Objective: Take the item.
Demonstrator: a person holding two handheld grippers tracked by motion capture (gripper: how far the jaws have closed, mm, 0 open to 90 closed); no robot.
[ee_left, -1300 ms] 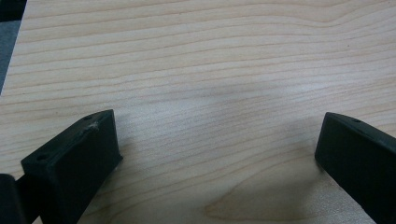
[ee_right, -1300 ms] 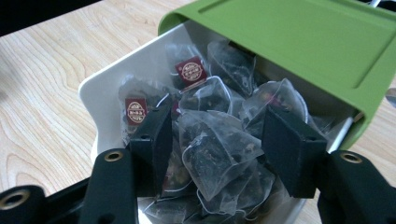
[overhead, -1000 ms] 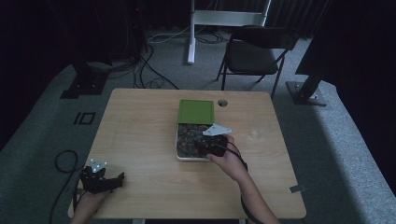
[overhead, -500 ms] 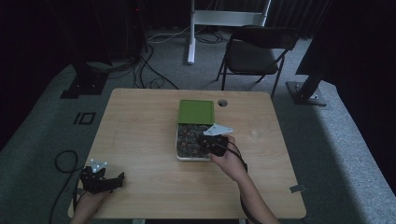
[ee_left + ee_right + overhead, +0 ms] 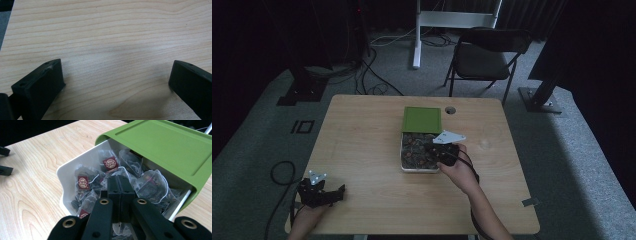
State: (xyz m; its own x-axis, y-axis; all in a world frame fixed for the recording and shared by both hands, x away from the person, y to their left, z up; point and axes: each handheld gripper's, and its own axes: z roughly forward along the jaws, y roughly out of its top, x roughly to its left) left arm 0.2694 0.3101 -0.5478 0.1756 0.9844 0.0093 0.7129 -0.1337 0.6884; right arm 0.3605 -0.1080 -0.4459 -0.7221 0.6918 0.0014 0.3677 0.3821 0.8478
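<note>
A white box [image 5: 419, 170] of tea bags sits mid-table, its green lid [image 5: 422, 120] slid back over the far half. My right gripper [image 5: 433, 149] is over the box's open part. In the right gripper view its jaws stand pressed together, so the right gripper [image 5: 120, 179] is shut, tips down among clear tea bags [image 5: 150, 185] with red tags [image 5: 110, 163]. Whether a bag or string is pinched, I cannot tell. My left gripper [image 5: 342, 192] rests near the table's front left corner. In its own view the left gripper [image 5: 116, 75] is open over bare wood.
The wooden table [image 5: 362, 140] has a cable hole [image 5: 450, 110] just right of the lid. Behind it stands a folding chair [image 5: 487, 55], with cables on the grey floor. A piece of tape [image 5: 530, 202] lies near the front right corner.
</note>
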